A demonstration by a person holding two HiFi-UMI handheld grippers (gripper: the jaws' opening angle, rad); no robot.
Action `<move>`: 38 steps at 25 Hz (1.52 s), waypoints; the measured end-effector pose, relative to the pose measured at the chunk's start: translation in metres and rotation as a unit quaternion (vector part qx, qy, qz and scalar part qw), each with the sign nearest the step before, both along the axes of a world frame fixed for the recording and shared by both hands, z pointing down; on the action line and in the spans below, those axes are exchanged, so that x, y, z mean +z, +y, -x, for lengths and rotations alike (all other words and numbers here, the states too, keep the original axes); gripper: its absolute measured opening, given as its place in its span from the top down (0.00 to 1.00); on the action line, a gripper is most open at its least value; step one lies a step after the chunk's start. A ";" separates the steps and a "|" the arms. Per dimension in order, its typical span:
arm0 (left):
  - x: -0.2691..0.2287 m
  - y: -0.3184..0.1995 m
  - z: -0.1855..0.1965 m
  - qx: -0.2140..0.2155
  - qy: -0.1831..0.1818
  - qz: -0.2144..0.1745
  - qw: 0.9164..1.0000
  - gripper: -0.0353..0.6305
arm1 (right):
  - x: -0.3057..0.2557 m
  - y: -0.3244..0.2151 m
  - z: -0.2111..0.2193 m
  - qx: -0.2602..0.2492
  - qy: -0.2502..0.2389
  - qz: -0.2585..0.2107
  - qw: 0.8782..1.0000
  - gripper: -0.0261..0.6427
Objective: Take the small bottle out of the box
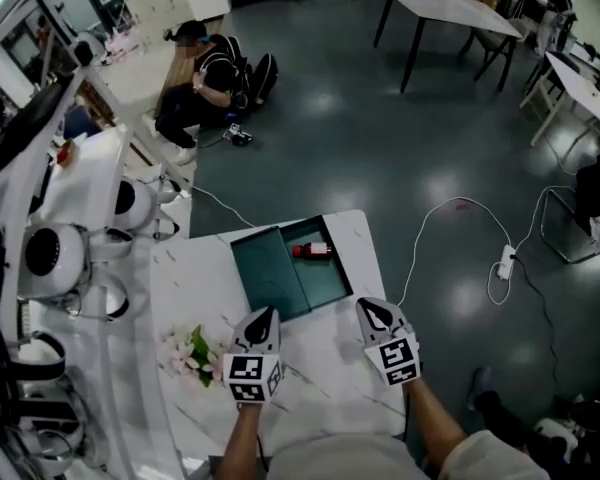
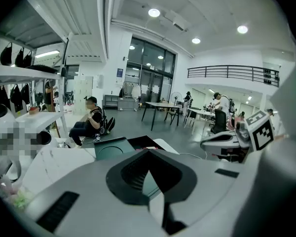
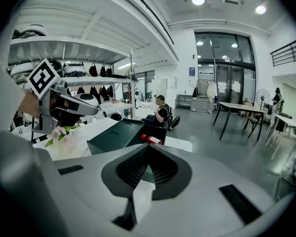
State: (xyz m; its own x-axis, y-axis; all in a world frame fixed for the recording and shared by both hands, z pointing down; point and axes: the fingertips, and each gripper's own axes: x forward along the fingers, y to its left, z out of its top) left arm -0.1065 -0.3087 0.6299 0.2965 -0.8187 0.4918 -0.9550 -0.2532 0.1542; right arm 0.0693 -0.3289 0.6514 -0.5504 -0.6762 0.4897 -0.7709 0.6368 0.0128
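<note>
A small red bottle with a pale label lies on its side in the far right part of an open dark green box on a white marble table. Both grippers hover over the near side of the table, short of the box and apart from it. My left gripper is shut with nothing in it; in its own view the pads meet at the left gripper, with the box beyond. My right gripper is also shut and holds nothing. In its own view the bottle lies just past the right gripper.
A small bunch of pale flowers lies on the table left of my left gripper. White machines and shelving crowd the left side. A person sits on the floor far behind. A white cable with a power strip lies on the floor to the right.
</note>
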 end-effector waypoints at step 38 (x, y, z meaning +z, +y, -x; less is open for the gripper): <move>0.071 -0.040 0.023 -0.018 0.033 0.036 0.999 0.92 | 0.098 -0.091 0.082 -0.279 0.405 -0.118 0.863 0.93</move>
State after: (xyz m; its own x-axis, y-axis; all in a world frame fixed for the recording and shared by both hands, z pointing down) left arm -0.1293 -0.3482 0.7011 0.3011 -0.7923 0.5307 -0.9506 -0.2049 0.2333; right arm -0.0129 -0.4202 0.7496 -0.3639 -0.5506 0.7513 -0.0223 0.8115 0.5839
